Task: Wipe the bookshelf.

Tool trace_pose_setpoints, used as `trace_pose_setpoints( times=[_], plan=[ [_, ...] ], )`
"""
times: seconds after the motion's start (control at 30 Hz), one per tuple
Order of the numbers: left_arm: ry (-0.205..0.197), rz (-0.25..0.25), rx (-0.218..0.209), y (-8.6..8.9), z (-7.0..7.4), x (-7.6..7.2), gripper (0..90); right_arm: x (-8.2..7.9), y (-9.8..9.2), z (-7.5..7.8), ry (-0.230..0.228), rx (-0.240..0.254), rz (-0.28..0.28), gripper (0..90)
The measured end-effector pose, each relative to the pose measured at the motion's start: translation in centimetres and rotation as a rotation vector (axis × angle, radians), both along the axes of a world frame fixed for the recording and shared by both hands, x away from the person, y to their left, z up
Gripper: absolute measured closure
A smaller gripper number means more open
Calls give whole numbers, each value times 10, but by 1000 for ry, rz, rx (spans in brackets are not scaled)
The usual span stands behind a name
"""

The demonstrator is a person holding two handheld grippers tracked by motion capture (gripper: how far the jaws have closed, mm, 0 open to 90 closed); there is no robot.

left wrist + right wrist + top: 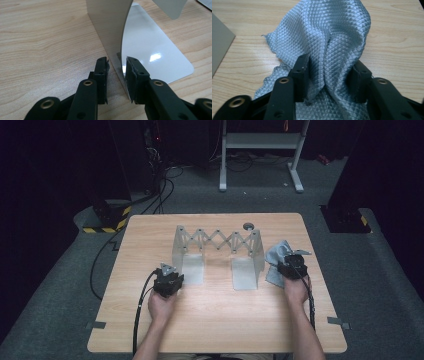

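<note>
My left gripper [117, 66] sits nearest, its jaws narrowed around the upright metal leaf of the left bookend [110, 27]. The thin sheet stands edge-on between the pads; the right pad looks pressed against it, while a slim gap seems to remain at the left pad, so I cannot tell whether the hold is firm. The bookend's flat base plate lies shiny on the worktop [37, 50] beyond the jaws.

From above, I see that gripper [168, 281] at the near end of the left bookend [182, 251], which is joined by a scissor lattice [218, 240] to the right bookend [254, 255], the whole rack standing across the middle of the worktop [215, 320], closer to the far edge.

My right gripper [331, 80] has its jaws about half open, with a raised fold of the grey quilted cloth [329, 32] bunched between them; the fabric touches both pads. That cloth [276, 256] lies near the right edge, just beside the right bookend. A small dark round object [248, 226] rests by the far edge.
</note>
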State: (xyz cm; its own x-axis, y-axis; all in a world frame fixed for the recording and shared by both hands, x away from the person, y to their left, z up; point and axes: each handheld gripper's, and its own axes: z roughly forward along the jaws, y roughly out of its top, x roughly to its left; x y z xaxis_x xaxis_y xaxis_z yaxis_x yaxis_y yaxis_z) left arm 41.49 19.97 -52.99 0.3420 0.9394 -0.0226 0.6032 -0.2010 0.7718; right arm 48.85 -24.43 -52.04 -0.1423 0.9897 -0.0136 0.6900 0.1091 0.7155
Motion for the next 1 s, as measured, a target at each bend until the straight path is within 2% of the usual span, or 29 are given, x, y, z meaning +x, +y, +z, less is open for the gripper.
trace_pose_setpoints(
  times=[0.1, 0.23, 0.33, 0.43, 0.6, 0.7, 0.87, 1.0],
  plan=[
    [-1, -6, 7, 0, 0, 0, 730, -2, -4, 0, 1, 14, 41, 728],
    [-7, -16, 15, -2, 0, -1, 768, -13, -6, 1, 12, 45, 110, 786],
    [-3, -12, 0, -1, 0, 0, 777, -26, -2, 2, 20, 43, 174, 791],
    [0, -13, 1, 0, 0, 0, 783, -39, 5, 5, 16, 74, 232, 794],
    [-2, -8, -4, 0, 0, -1, 789, -53, 24, 4, 28, 94, 321, 796],
    [-2, -8, -4, 0, 0, -1, 792, -56, 34, 4, 30, 85, 348, 800],
    [-2, -9, -5, 0, 0, -1, 793, -60, 40, 8, 21, 114, 384, 804],
    [-4, -7, -3, -1, 0, -2, 793, -64, 42, 16, -5, 159, 411, 804]
  ],
)
